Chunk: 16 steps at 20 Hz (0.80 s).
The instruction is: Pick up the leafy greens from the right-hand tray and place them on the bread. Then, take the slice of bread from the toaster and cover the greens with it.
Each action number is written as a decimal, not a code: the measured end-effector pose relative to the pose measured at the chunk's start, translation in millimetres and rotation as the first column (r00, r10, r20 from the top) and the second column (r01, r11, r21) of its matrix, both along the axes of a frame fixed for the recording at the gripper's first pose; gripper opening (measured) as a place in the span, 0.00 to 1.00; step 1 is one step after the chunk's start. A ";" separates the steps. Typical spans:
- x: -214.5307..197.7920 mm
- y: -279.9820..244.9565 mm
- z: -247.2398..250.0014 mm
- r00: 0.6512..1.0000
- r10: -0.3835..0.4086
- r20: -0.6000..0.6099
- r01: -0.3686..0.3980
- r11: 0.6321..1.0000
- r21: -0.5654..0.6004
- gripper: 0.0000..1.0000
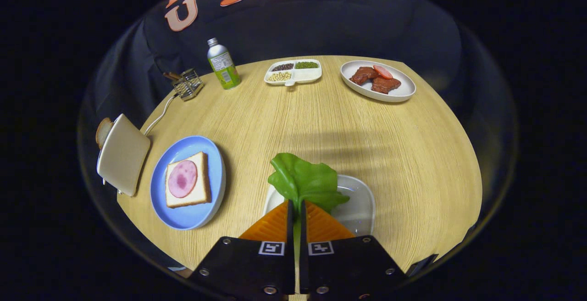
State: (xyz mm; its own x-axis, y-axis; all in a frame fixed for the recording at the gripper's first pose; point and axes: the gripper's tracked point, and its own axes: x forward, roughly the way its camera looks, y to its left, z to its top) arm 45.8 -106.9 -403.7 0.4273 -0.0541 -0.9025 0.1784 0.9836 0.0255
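Gripper view. The tongs (296, 209) were clamped together on the leafy greens (305, 182): both orange fingers (271, 225) pressed on the pale stem, with only a thin slit between them. One bunch of greens, leaves standing up just ahead of the fingertips, over the white tray (360, 200) that lay directly beyond and beside the fingers. Whether the leaves were lifted clear of the tray or touching it could not be told.

Count of items on the desk (321, 122):
- One blue plate (188, 182), off to one side of the fingers, carrying one slice of bread (188, 185) with one round pink slice of ham (182, 179) on top.
- One cream toaster (123, 154) just beyond the blue plate, at the desk edge, with one slice of bread (103, 131) standing out of its slot; one white cord (160, 114) ran from it.
- One small wire rack (188, 84) near the far edge.
- One green bottle (223, 64) with a silver cap, upright, beside the rack.
- One white divided dish (294, 72), three of its compartments holding dark, green and pale grains.
- One white oval plate (378, 80) with about three brown meat pieces and one red slice.

Surface: light wood-grain desk, faint shadow bands across the middle. Room: black cloth wall behind the desk.
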 end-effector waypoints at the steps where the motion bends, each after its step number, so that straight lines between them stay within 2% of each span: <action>1: 2.1 5.1 5.5 1.000 0.004 0.009 -0.004 1.000 0.007 0.04; 8: 24.4 59.8 29.7 0.992 0.107 0.062 -0.111 0.992 0.053 0.04; 16: 50.2 117.7 30.3 0.978 0.192 0.077 -0.199 0.976 0.091 0.05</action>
State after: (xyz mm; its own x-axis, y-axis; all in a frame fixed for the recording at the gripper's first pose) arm 96.0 10.9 -373.4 0.4811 0.1234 -0.8679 -0.0224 0.9915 0.1285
